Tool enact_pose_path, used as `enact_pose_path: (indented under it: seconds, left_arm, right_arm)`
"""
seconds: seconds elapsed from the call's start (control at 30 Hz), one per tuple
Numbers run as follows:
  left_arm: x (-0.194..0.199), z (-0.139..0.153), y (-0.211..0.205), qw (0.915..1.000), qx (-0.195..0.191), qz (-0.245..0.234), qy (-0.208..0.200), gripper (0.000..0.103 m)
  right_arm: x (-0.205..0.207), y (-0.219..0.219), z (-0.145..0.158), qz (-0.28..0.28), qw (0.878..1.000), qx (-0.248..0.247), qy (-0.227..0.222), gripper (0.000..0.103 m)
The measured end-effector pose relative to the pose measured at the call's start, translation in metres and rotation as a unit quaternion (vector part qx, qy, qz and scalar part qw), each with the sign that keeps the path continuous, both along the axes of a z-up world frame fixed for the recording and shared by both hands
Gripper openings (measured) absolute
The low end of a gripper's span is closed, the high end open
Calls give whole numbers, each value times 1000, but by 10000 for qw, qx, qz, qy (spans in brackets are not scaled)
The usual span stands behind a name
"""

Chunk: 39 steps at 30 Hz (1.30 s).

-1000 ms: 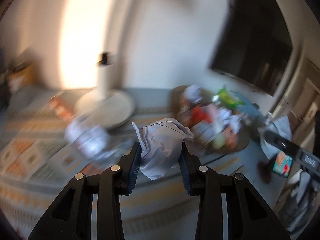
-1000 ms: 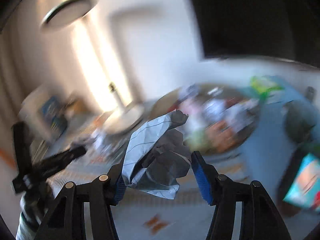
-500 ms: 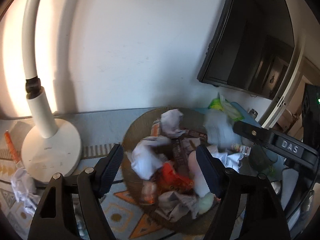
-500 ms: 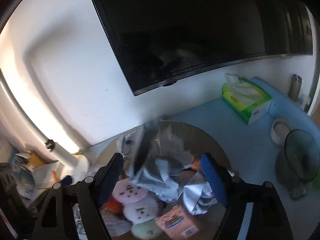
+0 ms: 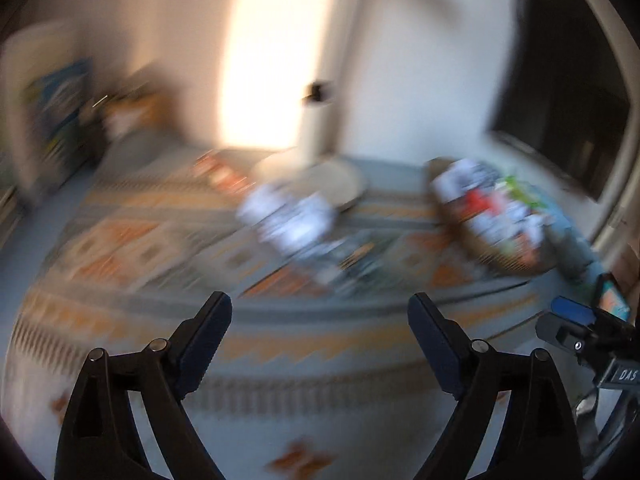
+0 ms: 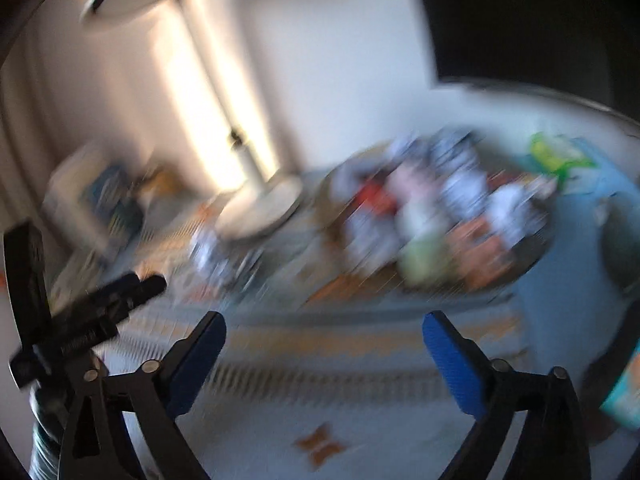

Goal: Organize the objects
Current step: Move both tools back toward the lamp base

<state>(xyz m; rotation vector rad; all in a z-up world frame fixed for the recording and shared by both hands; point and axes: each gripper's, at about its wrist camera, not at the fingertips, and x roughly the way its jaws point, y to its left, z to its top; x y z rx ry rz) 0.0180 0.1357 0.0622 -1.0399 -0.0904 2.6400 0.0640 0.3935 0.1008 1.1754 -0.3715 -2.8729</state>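
Across the lower part of both wrist views the patterned cloth on the counter runs wide and bare. Both pairs of tongs have just been opening: the left tongs stand well apart with nothing between them, and the right tongs likewise gape empty.

Everything is smeared by motion, so detail is poor. At right of centre in the left view sits the round basket, heaped with crumpled white paper and coloured packets; in the right view it fills the upper right middle. Left of it stands the white lamp base. Just in front of that base, near the middle of the frame, lies a loose pile of crumpled paper, outside the basket.

That pile looks to me like the next thing to tidy. Such paper should be very light, soft and springy, not fragile. I would pinch across the thickest bulge of one wad, squeezing fairly deep so it does not slip out.
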Motion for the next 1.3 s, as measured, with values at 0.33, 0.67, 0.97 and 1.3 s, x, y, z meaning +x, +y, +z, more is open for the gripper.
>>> enact_pose_path:
  seconds: [0.33, 0.67, 0.97, 1.3]
  left_arm:
    - [-9, -51, -58, 9961, -22, 740, -475, 89]
    - [-8, -57, -44, 9953, -328, 508, -752, 96]
    - [-9, -57, -43, 9957, -256, 444, -766, 99]
    - [-8, -57, -42, 9958, -250, 429, -775, 100]
  right_arm:
    - [-19, -16, -53, -497, 9970, 463, -362, 99]
    - [-42, -24, -75, -529, 9885, 840, -1140, 103]
    - [-42, -24, -76, -529, 9871, 939, -1185, 103]
    - [-46, -30, -79, -513, 9867, 972, -1196, 103]
